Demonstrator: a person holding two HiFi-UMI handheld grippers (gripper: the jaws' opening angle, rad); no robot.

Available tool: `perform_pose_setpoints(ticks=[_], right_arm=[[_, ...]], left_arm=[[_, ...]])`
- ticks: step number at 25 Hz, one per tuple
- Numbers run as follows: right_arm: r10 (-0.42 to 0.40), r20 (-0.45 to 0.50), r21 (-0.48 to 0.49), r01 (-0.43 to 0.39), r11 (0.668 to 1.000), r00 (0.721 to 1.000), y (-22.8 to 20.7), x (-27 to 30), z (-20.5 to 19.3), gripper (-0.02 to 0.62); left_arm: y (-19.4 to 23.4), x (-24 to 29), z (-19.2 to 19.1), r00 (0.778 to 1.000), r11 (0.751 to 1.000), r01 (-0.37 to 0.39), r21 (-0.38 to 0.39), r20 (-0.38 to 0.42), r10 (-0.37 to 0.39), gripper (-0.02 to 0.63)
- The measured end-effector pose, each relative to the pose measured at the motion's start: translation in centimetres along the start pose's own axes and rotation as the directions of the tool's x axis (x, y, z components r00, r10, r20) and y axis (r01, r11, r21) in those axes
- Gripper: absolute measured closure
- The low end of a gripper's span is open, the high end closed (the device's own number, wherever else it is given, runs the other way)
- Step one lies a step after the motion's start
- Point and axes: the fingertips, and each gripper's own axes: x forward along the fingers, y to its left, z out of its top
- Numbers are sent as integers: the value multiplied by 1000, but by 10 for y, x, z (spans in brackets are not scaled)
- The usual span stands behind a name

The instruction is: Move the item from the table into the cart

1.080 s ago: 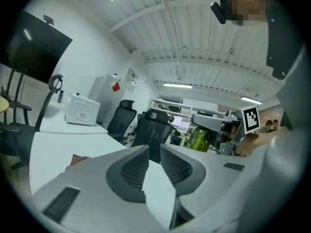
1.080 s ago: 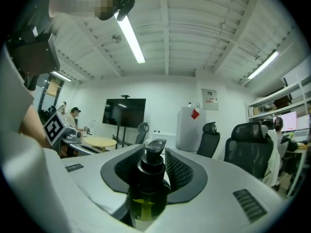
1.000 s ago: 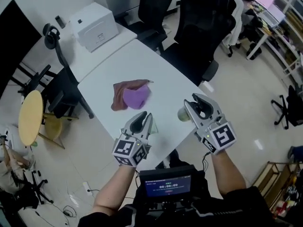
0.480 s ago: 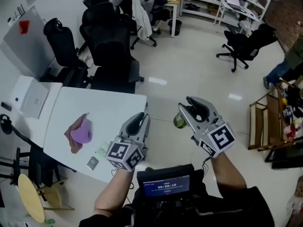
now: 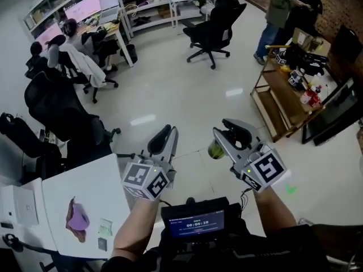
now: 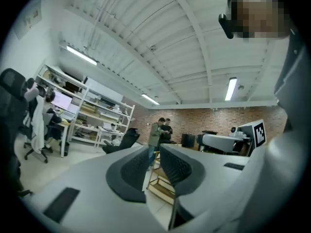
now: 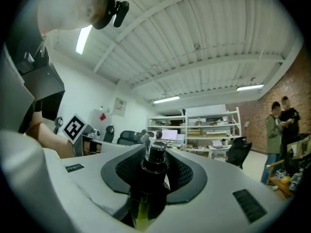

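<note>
Our right gripper (image 5: 222, 130) is clamped on a small bottle (image 7: 154, 176), which is therefore off the table (image 5: 85, 191) and in the air over open floor, well short of the wooden cart (image 5: 275, 115) at the far right. Our left gripper (image 6: 154, 154) carries nothing: its jaws have just been closing a little, yet a narrow gap remains between the pads and only the room shows through it. We think the main risk is the bottle slipping. The pads hold it high, around the neck and dark cap, while the body hangs below, so a quick swing or a hard stop could twist it loose and drop it. The two people (image 5: 281, 7) standing just beyond the cart could also be in our way as we come in. Only the right gripper view shows how the cap sits between the ribbed pads, with yellow-green liquid beneath. The head view gives just a greenish bulge beside the jaws, but it alone lays out the cart, the floor between, and the table at near left with a purple cloth (image 5: 76, 220) on it.
</note>
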Motion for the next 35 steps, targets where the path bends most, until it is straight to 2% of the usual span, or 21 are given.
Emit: perform_pose_setpoints(ticks=[2,4,7,10,13,15,18,19,23,25,27,29,31,33,35], right_arm=[[-106,-1,-1,106,994,994,-42,-36,-3,495],[-218,-4,-9,218,976,976,-85,-77,-8,495],[-389,-20,3,389,921,921,-139,-149,-16,495],[-534,-18,-3,534,846,846,-186,-224,-14,495],[-654,-24,-11,654,756,756,-221,-306,-9,495],[-714,-21,-22,714,700,700,-242,-365,-4,495],[-786,-14,-38,785,618,618,-277,-471,-1,495],[-808,-15,-45,807,589,589,-287,-511,0,495],[-890,-26,-69,887,456,456,-321,-660,2,495],[-921,-31,-80,917,390,389,-334,-709,-4,495],[-949,-24,-94,944,316,315,-348,-758,-8,496],[-976,-12,-115,969,220,220,-364,-816,-7,497],[-994,-3,-133,985,110,110,-374,-871,-6,497],[-1000,5,-131,991,9,10,-372,-916,-4,497],[-997,19,-129,988,-80,-78,-364,-957,2,499]], left_arm=[[-38,49,-5,993,993,116,18,-18,-116,545],[-78,99,-17,973,973,229,26,-41,-228,545],[-146,166,-41,918,920,392,11,-77,-390,546],[-221,222,-55,847,850,525,28,-112,-520,548],[-302,264,-66,769,775,632,9,-134,-625,548],[-362,289,-78,720,727,687,13,-149,-678,548],[-470,337,-112,665,678,735,-21,-177,-726,560],[-512,350,-123,639,654,755,-36,-182,-748,570],[-675,380,-157,494,512,857,-54,-195,-847,571],[-729,394,-175,425,446,893,-64,-209,-881,572],[-785,409,-192,346,366,929,-59,-214,-913,575],[-853,425,-210,245,266,961,-72,-217,-945,576],[-917,433,-230,131,159,981,-111,-220,-967,577],[-970,432,-245,29,62,989,-136,-229,-973,578],[-1020,423,-254,-68,-34,988,-149,-233,-970,580]])
